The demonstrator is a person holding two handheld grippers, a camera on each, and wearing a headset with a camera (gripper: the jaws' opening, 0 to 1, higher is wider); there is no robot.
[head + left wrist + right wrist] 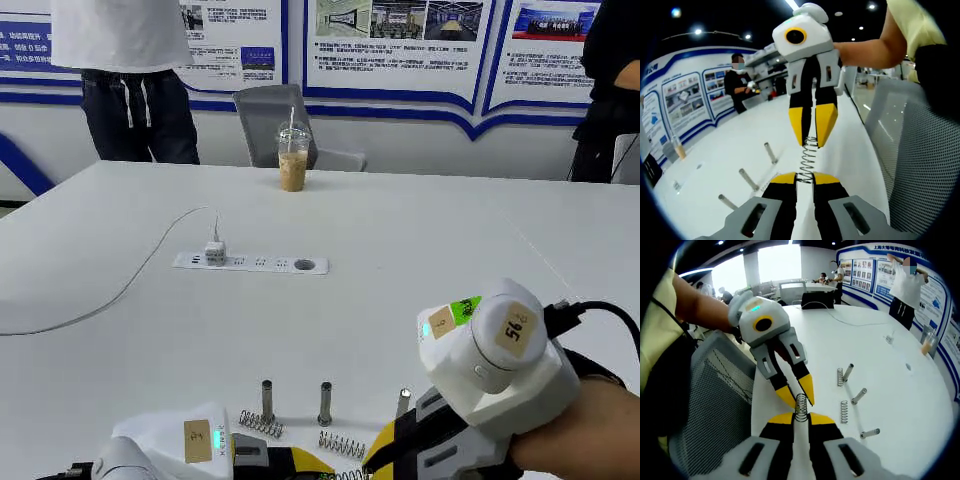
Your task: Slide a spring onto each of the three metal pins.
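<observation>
Three short metal pins stand upright in a row on the white table (400, 250): left pin (267, 398), middle pin (325, 401), right pin (403, 401). Two loose springs lie flat in front of them, one (260, 423) by the left pin and one (342, 445) by the middle pin. A third spring (807, 159) is held off the table between both grippers. My left gripper (805, 178) is shut on one end of it and my right gripper (801, 418) is shut on the other end, tips facing each other near the table's front edge.
A power strip (250, 263) with a white charger and trailing cable lies mid-table. An iced coffee cup (292, 158) stands at the far edge before a grey chair (275, 115). People stand along the back wall. A mesh chair (715, 405) sits beside the near edge.
</observation>
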